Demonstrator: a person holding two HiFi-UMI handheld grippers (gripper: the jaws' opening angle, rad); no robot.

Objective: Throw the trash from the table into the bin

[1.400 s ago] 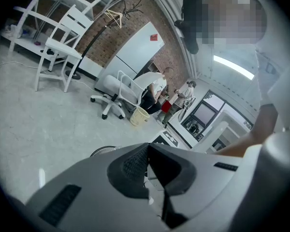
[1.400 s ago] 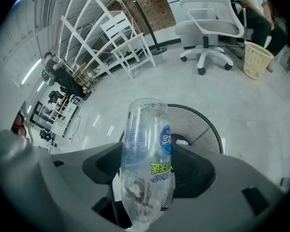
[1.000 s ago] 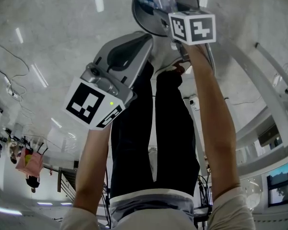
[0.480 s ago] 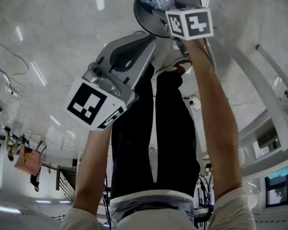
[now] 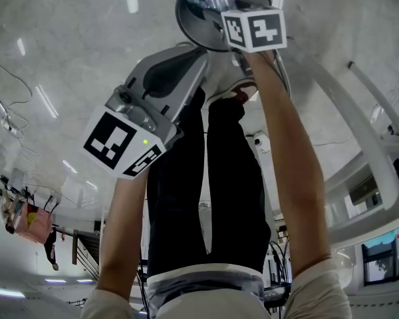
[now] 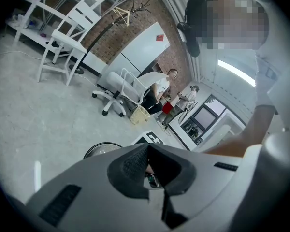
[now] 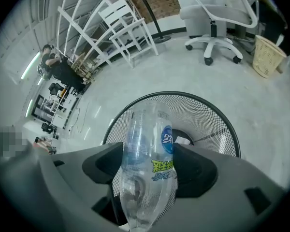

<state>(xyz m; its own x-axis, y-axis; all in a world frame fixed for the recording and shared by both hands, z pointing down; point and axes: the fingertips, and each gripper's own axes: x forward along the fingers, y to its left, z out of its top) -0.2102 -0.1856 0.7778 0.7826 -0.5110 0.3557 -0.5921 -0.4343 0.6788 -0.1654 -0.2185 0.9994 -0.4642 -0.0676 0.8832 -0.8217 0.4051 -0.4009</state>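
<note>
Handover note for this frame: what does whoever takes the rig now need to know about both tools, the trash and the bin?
The left tool is shut and empty.
The right tool is shut on a clear plastic bottle, held over the open mesh bin on the floor.
Done: the bottle is at the bin.
Left: open the right tool so the bottle drops in. The table is out of view, so whether more trash waits there cannot be told.

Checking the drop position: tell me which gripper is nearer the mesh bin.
Right. The right gripper, shut on the plastic bottle, hangs over the mesh bin. The left gripper, shut, sits off to the side, short of the rim.
</note>
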